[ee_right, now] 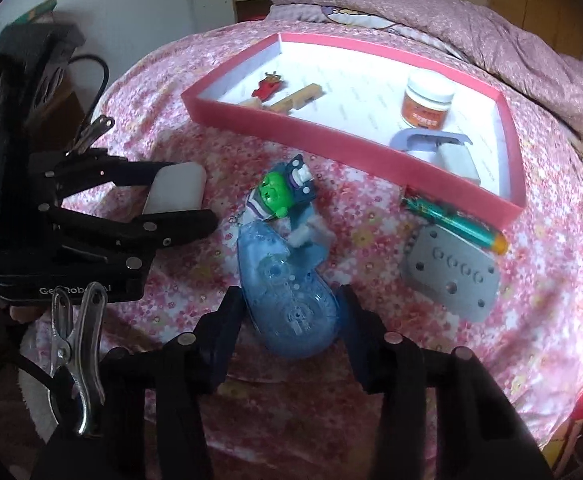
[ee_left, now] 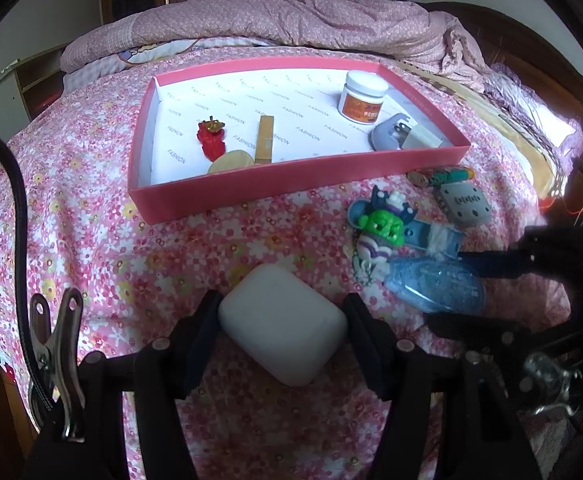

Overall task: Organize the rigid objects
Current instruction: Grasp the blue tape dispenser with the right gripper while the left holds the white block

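1 pink tray (ee_left: 291, 184) with 5 items, 5 more outside, 2 tools

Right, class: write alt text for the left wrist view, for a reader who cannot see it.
The left tool straddles a white case on a pink floral bedspread. Beyond lies a pink tray holding a jar, a red charm and a wooden clip. At right, the right tool meets a blue tape dispenser beside a green toy.

Black left gripper (ee_right: 183, 196) (silver screws, white lettering).
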Demonstrator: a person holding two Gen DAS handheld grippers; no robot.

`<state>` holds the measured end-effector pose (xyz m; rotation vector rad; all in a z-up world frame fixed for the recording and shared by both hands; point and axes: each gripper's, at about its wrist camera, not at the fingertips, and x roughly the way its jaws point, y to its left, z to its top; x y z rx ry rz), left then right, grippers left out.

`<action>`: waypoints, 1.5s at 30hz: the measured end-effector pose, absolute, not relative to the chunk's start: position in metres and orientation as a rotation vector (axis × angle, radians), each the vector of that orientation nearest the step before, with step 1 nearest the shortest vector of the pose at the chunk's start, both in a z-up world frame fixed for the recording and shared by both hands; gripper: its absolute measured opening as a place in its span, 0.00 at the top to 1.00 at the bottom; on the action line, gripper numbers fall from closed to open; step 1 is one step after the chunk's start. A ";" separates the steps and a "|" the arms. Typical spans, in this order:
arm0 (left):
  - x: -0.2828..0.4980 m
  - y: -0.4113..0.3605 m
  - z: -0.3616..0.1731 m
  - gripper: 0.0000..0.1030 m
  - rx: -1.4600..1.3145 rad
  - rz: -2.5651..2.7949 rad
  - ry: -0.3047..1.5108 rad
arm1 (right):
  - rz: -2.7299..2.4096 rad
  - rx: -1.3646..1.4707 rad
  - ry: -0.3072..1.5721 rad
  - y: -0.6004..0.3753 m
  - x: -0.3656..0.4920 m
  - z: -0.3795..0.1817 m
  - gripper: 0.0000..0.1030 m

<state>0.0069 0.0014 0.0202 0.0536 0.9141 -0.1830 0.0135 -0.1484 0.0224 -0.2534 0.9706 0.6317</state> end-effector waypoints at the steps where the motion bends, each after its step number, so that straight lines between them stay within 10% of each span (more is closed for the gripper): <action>1: 0.007 0.002 0.021 0.37 0.049 -0.186 0.912 | 0.634 -0.235 0.974 -0.151 0.014 0.023 0.54; 45: 0.045 0.008 0.069 0.37 -0.022 -0.160 0.822 | 0.622 -0.104 0.953 -0.193 0.006 0.043 0.59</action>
